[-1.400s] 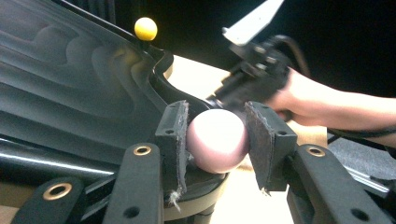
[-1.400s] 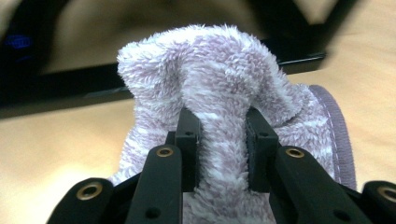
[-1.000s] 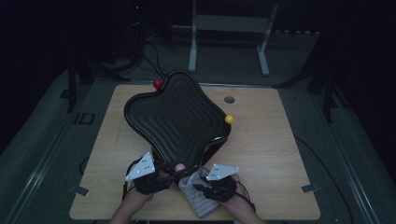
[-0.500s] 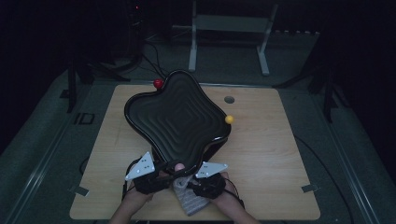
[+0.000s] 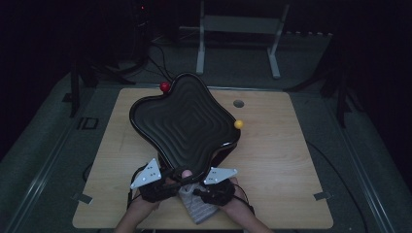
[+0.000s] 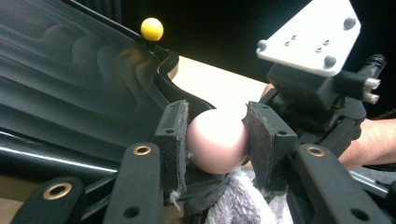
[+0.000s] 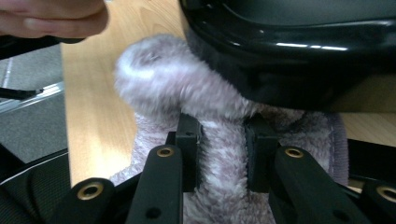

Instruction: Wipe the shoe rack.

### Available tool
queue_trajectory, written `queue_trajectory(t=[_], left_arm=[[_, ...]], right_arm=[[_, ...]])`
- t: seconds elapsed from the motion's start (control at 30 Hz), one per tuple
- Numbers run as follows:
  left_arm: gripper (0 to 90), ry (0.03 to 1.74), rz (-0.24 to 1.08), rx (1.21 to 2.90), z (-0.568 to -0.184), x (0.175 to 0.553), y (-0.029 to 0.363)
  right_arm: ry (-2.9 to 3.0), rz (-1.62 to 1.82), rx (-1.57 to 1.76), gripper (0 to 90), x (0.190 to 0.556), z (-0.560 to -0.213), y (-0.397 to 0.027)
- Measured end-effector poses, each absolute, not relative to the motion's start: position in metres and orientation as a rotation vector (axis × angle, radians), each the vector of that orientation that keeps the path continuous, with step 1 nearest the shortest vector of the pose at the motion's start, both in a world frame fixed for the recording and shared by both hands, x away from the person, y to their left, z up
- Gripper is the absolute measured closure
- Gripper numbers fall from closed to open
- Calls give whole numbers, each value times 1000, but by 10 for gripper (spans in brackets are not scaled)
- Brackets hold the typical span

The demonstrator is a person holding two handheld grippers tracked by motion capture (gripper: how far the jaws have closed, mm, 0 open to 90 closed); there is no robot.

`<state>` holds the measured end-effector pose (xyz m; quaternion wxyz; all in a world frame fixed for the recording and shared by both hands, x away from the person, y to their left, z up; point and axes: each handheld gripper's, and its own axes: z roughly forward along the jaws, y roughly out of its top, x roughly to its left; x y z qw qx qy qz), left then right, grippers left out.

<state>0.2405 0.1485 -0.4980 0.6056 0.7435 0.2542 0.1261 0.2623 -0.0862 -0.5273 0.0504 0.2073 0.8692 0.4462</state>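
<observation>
Dim surroundings and a grey floor are seen around a pale wooden table (image 5: 121, 145). On it a large black ridged tray with a wavy four-lobed outline (image 5: 184, 121) is tilted, its near edge raised toward the person. Three ball-shaped knobs are seen at its rim: red (image 5: 165, 87), yellow (image 5: 238, 124) and a pale pink one (image 6: 217, 140).

The left gripper (image 5: 167, 180) is closed on the pale pink knob, which is pinched between both pads (image 6: 175, 135); the tray appears to be propped by this hold, presumably so its underside is exposed for wiping.

The right gripper (image 5: 209, 187) is nearly shut on a fold of fluffy grey-lilac cloth (image 7: 219, 140), bunched between its fingers (image 7: 189, 149). The cloth is pressed up against the glossy black underside of the tray just ahead of the fingertips, and partly lies on the table beneath the raised edge. A hand (image 7: 51, 18) is seen at the upper left of the right gripper view.
</observation>
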Motion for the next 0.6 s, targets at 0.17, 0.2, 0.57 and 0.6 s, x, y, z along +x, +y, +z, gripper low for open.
queue_trajectory(t=[0.17,0.2,0.57,0.6], left_arm=[[605,594,293,1716,-498,241,149],[605,595,294,1716,-498,241,149],[603,595,320,1704,-499,238,143],[603,598,321,1701,-499,238,140]], right_arm=[[2662,1248,611,719,262,-531,-79],[2679,1197,600,720,263,-535,-77],[2623,1184,751,726,265,-525,-135],[2605,1176,777,727,267,-524,-142]])
